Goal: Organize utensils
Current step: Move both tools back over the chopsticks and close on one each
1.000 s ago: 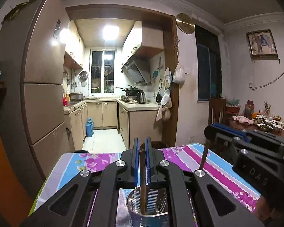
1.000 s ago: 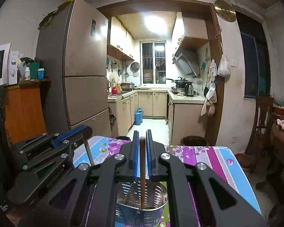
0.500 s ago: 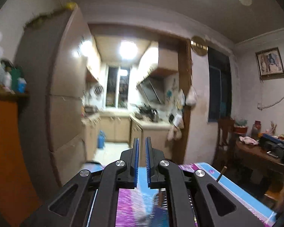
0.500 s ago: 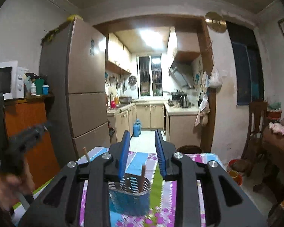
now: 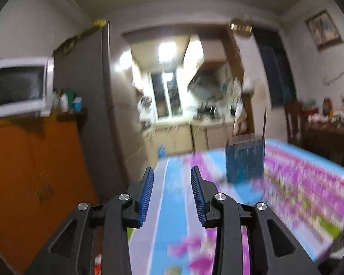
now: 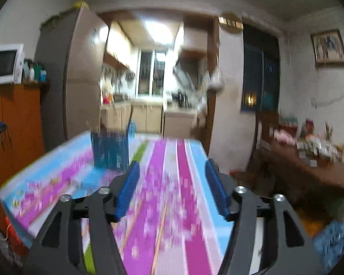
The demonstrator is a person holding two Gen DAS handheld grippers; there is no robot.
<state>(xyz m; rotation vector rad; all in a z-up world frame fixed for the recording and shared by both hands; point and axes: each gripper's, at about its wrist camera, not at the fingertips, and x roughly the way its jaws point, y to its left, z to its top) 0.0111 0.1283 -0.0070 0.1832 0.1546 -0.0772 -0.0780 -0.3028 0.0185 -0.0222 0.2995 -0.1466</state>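
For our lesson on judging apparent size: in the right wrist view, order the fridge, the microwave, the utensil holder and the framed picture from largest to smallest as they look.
1. Fridge
2. Utensil holder
3. Microwave, cut by the frame edge, and framed picture: too alike to rank.

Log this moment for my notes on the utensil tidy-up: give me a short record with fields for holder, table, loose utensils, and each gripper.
holder: blue utensil holder upright on the table, a few thin sticks poking out of its top
table: striped pink, purple and blue floral cloth
loose utensils: thin chopstick lying on the cloth, blurred
left gripper: open, nothing between its blue pads, jaws just been opening
right gripper: open wide, empty, jaws just been opening
image quality: heavy motion blur in both views
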